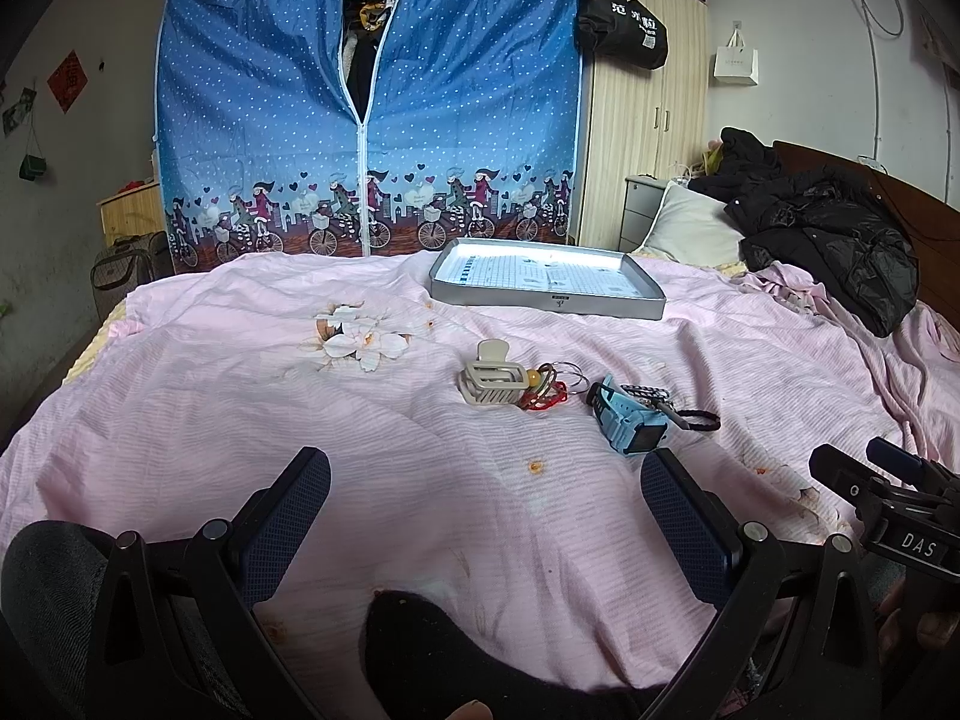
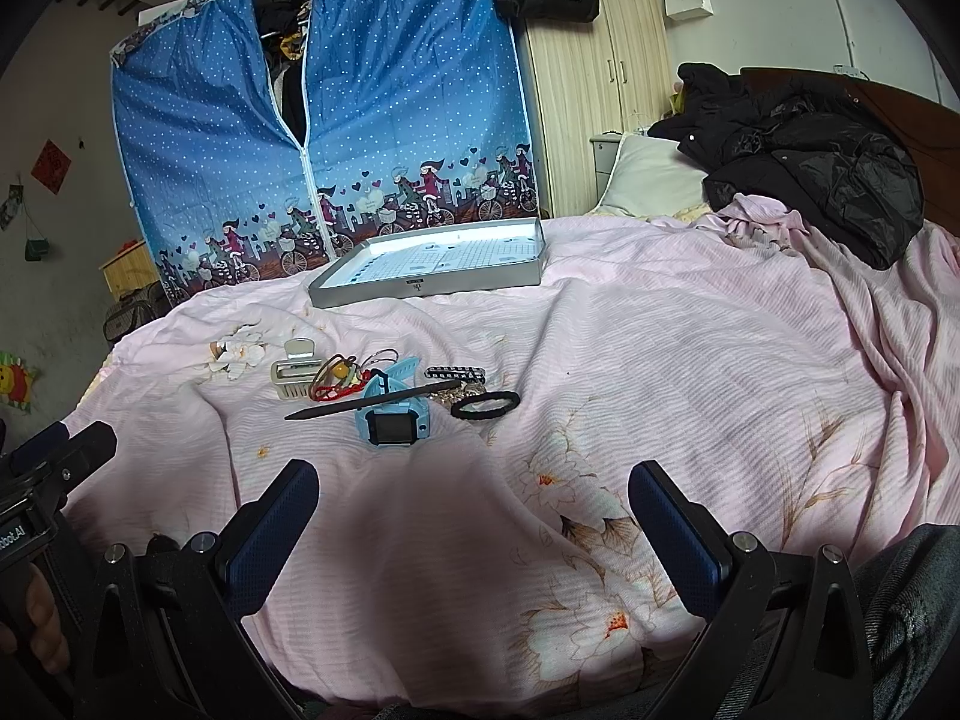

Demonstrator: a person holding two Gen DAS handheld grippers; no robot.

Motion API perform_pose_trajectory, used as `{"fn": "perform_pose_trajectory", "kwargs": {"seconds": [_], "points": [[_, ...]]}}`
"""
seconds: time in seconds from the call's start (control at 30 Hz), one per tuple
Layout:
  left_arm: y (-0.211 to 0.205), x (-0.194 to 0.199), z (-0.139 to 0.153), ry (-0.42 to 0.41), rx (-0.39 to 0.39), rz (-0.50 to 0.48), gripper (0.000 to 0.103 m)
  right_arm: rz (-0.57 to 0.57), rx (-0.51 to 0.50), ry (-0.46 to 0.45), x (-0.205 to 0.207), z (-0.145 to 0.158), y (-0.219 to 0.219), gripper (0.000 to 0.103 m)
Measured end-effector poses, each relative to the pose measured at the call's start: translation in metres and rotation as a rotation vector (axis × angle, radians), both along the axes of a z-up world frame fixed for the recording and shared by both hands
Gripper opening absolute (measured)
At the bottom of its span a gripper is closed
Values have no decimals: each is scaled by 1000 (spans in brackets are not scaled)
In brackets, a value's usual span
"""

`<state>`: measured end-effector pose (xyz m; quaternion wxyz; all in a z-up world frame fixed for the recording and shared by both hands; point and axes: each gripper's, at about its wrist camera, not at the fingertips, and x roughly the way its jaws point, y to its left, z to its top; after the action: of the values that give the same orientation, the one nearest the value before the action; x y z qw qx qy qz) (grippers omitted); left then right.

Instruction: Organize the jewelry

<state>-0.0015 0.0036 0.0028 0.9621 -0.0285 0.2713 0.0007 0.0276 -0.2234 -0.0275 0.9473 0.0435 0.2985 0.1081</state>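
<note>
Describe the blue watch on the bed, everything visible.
The blue watch is a light-blue smartwatch that looks plastic, with a dark square screen facing up and towards the cameras. It lies on the pink bedsheet, its strap curling up behind it. A dark thin stick lies across it. No hand-held gripper touches it.

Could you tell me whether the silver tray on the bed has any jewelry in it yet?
Empty: the silver tray shows only its printed liner in both views.

Left gripper wide open, nothing between its fingers, pointing toward 12 o'clock. Right gripper likewise spread and unloaded, aimed at 12. Each shows at the other's view edge: 3 o'clock and 9 o'clock.
</note>
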Motion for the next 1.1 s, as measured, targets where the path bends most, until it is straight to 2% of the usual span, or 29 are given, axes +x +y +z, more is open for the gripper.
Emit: {"fn": "perform_pose_trajectory", "kwargs": {"seconds": [0.3, 0.5, 0.7, 0.87, 1.0, 1.1], "points": [[7, 6, -3, 28, -36, -13, 102, -16, 10, 5, 1, 0, -6, 103], [16, 17, -5, 72, -103, -42, 102, 15, 76, 98, 12, -1, -7, 103], [12, 44, -1, 125, -84, -132, 101, 77, 73, 181, 39, 0, -19, 103], [9, 80, 1, 171, -103, -212, 101, 116, 106, 246, 71, -1, -32, 102], [6, 115, 3, 220, -180, -279, 100, 146, 132, 301, 98, -6, -36, 93], [1, 142, 4, 261, -252, -338, 95, 173, 144, 338, 118, -10, -33, 76]]}}
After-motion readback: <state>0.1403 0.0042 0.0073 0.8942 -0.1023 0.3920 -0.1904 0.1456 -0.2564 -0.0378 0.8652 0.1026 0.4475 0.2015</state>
